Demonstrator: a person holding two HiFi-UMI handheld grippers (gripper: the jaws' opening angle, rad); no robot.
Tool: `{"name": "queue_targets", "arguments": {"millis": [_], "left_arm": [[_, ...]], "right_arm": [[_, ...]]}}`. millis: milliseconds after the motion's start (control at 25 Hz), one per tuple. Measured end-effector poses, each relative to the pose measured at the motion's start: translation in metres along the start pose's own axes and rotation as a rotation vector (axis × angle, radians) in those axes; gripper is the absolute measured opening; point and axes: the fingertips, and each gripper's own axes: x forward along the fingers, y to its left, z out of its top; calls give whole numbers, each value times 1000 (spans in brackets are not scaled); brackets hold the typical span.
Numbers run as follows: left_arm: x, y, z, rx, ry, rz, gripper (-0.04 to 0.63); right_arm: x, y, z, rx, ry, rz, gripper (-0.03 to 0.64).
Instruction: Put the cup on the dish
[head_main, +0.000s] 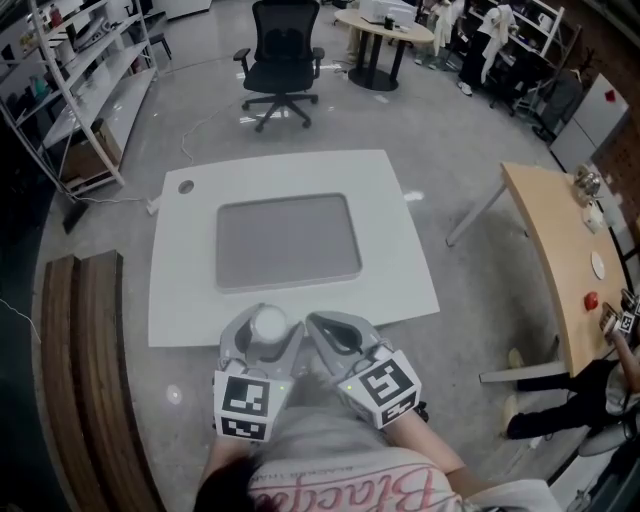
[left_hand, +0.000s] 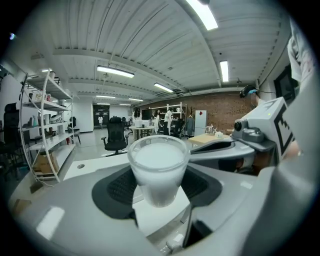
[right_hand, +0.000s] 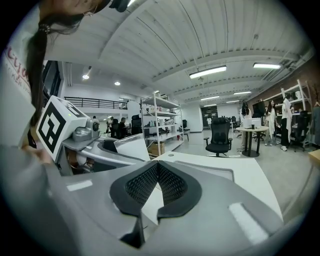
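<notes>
A frosted white cup stands upright between the jaws of my left gripper, which is shut on it, just off the near edge of the white table. A grey rectangular dish lies flat in the middle of that table, beyond both grippers. My right gripper sits close beside the left one, its black pads pressed together with nothing between them. In the right gripper view the dish lies ahead on the table.
A black office chair stands beyond the table. Wooden benches run along the left and a wooden desk with small items stands at the right. Metal shelves line the far left. A person's dark legs show at the lower right.
</notes>
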Motion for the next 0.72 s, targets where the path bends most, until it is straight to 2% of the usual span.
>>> {"name": "queue_targets", "arguments": {"millis": [360, 720], "left_arm": [[60, 36, 14, -16, -27, 65, 256], [132, 75, -30, -31, 56, 129, 256]], "right_arm": [[41, -49, 10, -3, 31, 50, 2], [57, -79, -3, 14, 77, 54, 2]]}}
